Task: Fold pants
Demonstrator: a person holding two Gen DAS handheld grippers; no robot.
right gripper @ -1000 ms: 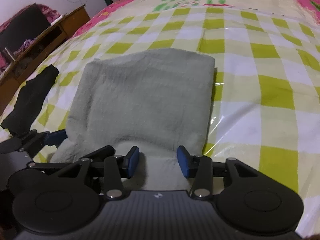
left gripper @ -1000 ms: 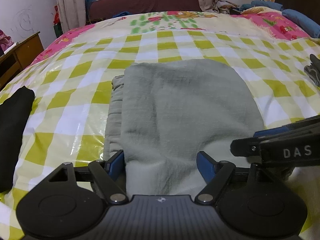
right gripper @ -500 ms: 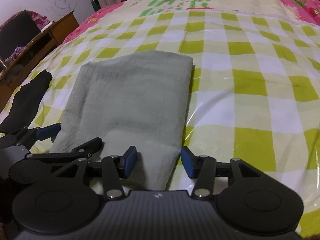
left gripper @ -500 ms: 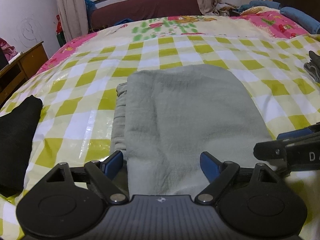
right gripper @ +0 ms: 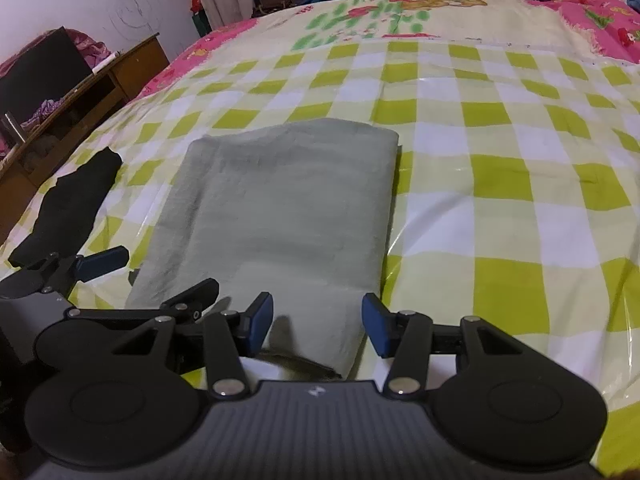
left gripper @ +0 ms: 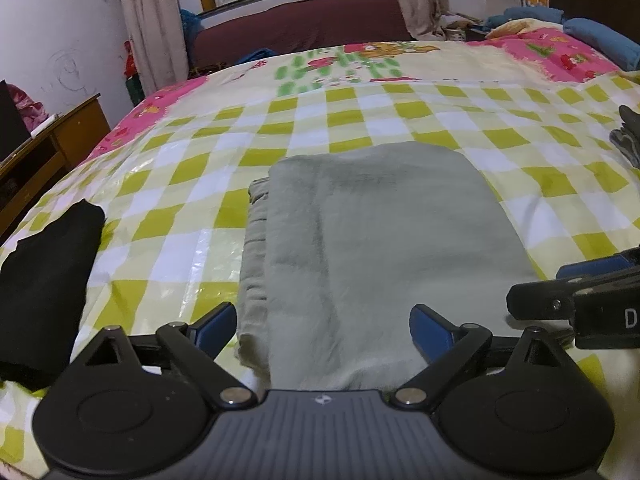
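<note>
The grey-green pants (left gripper: 376, 248) lie folded into a flat rectangle on the checked bed cover; they also show in the right wrist view (right gripper: 280, 208). My left gripper (left gripper: 322, 326) is open, its blue pads either side of the near edge of the pants, above it and holding nothing. My right gripper (right gripper: 318, 322) is open over the near right corner of the pants, empty. Each gripper shows at the edge of the other's view.
A black folded garment (left gripper: 44, 280) lies at the left of the bed, also in the right wrist view (right gripper: 68, 208). A dark grey item (left gripper: 628, 136) lies at the right edge. A wooden desk (right gripper: 80, 92) stands left of the bed. Pillows and a sofa are at the far end.
Both grippers have pulled back and risen from the pants' near edge. The right gripper's jaws have opened wider. The pants lie still.
</note>
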